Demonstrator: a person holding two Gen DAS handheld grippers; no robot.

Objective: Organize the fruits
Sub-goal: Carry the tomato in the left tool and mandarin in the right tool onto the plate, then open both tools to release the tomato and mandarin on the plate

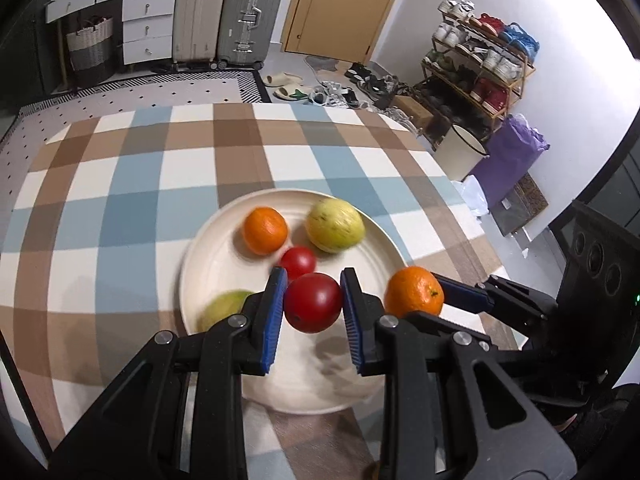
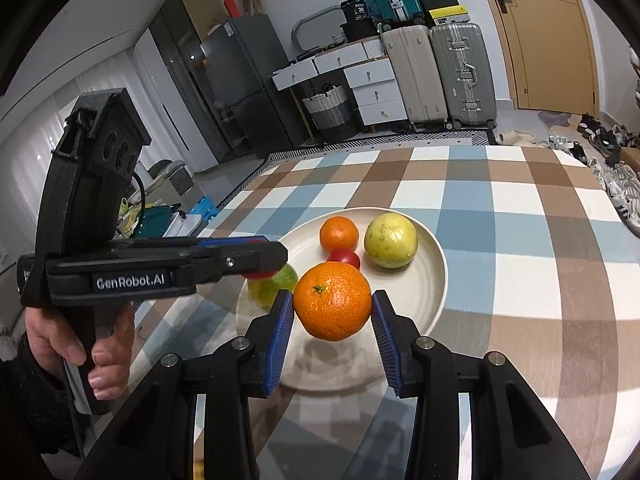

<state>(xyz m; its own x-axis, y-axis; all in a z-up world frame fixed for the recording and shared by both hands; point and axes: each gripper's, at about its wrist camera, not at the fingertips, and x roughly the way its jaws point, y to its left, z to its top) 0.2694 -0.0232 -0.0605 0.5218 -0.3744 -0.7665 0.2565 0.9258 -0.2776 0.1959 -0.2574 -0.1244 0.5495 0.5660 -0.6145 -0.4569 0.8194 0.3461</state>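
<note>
A cream plate [image 1: 216, 264] [image 2: 430, 280] lies on the checked tablecloth. On it rest an orange [image 1: 265, 230] [image 2: 338, 233], a yellow-green fruit [image 1: 335, 225] [image 2: 391, 240], a small red fruit [image 1: 298, 261] [image 2: 345, 258] and a green fruit [image 1: 224, 308] [image 2: 276, 285]. My left gripper [image 1: 313, 307] [image 2: 266, 258] is shut on a red fruit [image 1: 313, 302] held above the plate. My right gripper [image 2: 333, 312] [image 1: 416, 304] is shut on a second orange [image 2: 333, 301] [image 1: 415, 291] over the plate's right rim.
The table [image 1: 120, 184] [image 2: 520, 208] carries a blue, brown and white checked cloth. A hand [image 2: 92, 344] holds the left gripper's handle. On the floor beyond stand suitcases [image 1: 228, 16], white drawers [image 1: 148, 28], a shoe rack [image 1: 480, 60] and a white bin [image 1: 460, 148].
</note>
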